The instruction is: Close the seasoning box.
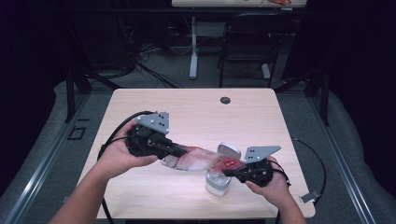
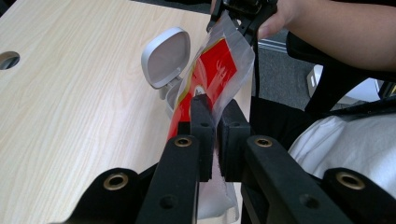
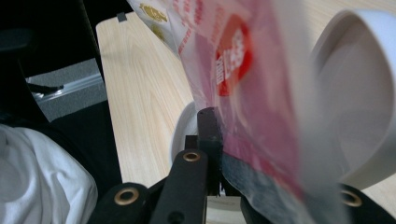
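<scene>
Pale wood desk [image 1: 140, 186] carries a small white bin [image 1: 217, 183], lid up. Left gripper [image 1: 183, 151] and right gripper [image 1: 227, 172] each clamp an end of a red-printed plastic bag [image 1: 201, 158], stretched between them over the bin. Judging by this, pickup is done; getting the bag into the bin remains.

A clear bag [image 1: 201, 158] at the frame's centre is showing red and white print with a red label and a touch of gold. Black grippers, left [image 1: 180, 150] and right [image 1: 226, 172], are wearing grey plates. A white bin [image 1: 218, 182] is showing a silver-grey lid. The table [image 1: 196, 112] is glowing pale wood grain.
</scene>
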`<control>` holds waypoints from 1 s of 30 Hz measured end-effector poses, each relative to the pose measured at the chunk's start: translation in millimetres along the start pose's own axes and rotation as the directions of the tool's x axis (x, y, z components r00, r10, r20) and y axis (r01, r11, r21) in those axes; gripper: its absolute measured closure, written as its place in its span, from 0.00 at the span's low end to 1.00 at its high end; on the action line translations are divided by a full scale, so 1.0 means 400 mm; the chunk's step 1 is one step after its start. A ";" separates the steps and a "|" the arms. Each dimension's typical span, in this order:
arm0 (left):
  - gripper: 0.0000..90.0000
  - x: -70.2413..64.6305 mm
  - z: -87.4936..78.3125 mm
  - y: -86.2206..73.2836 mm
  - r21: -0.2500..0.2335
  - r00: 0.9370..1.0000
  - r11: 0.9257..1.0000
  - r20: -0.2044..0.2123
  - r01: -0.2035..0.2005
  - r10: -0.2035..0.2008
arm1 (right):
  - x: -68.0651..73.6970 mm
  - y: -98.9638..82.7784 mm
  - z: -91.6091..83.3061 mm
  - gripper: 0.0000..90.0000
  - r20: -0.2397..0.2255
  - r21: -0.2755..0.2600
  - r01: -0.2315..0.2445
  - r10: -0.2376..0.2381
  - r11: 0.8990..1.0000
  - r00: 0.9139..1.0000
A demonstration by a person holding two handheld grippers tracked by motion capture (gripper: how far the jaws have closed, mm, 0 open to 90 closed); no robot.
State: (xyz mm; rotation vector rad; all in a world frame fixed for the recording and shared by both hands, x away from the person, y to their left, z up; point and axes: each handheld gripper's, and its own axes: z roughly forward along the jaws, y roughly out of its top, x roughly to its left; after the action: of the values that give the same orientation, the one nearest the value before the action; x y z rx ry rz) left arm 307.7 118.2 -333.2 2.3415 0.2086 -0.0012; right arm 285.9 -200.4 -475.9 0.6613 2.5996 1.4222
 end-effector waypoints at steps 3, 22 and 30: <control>0.96 0.002 0.004 0.002 -0.012 1.000 1.000 0.003 0.004 -0.004 | 0.001 -0.001 0.005 1.00 -0.001 0.015 0.003 -0.003 1.000 1.000; 0.91 0.007 0.009 0.004 -0.045 1.000 0.999 -0.006 0.022 -0.022 | -0.002 -0.004 0.004 1.00 -0.010 0.022 0.003 -0.003 1.000 1.000; 0.91 0.007 0.009 0.005 -0.045 1.000 0.999 -0.011 0.016 -0.016 | -0.002 -0.004 0.005 1.00 -0.010 0.021 0.002 -0.001 1.000 1.000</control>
State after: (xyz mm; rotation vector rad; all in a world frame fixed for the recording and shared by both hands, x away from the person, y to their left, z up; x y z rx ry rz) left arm 311.0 114.5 -334.6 2.2958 0.2305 0.0085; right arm 286.5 -200.0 -478.4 0.6563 2.6253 1.4037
